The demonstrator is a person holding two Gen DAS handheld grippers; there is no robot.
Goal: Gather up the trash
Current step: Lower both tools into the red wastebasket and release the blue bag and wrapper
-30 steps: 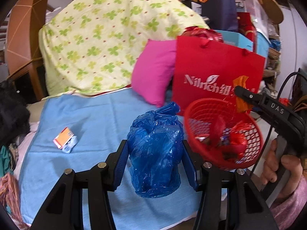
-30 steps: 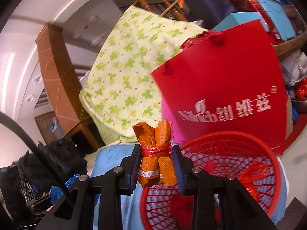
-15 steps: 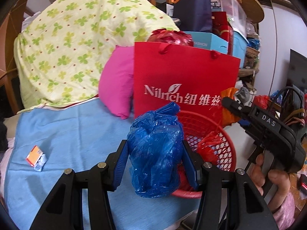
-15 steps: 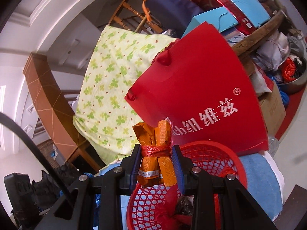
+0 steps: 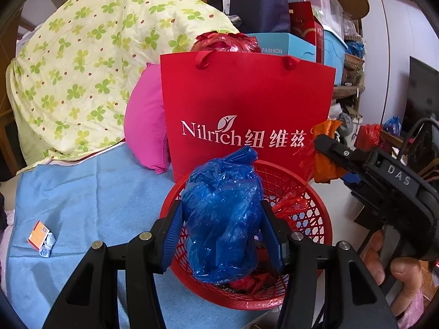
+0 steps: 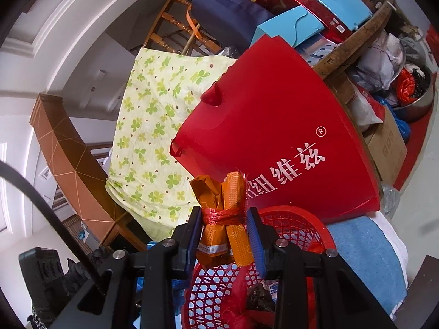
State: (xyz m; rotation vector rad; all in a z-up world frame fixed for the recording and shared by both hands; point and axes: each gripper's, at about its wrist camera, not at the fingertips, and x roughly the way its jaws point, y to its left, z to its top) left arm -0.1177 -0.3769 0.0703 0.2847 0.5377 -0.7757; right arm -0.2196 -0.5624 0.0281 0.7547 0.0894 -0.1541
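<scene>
I hold the blue bag pinched in my left gripper and the orange packet in my right gripper, both over the partly filled basket, neither dropped yet; one wrapper remains on the blue cloth.

You can read "Nilrich" and the characters 纽维兹 in white on the red paper bag, with an ® mark beside them. "FASHION" stands on the light blue box behind it, and "DAS" on your right hand-held gripper.
</scene>
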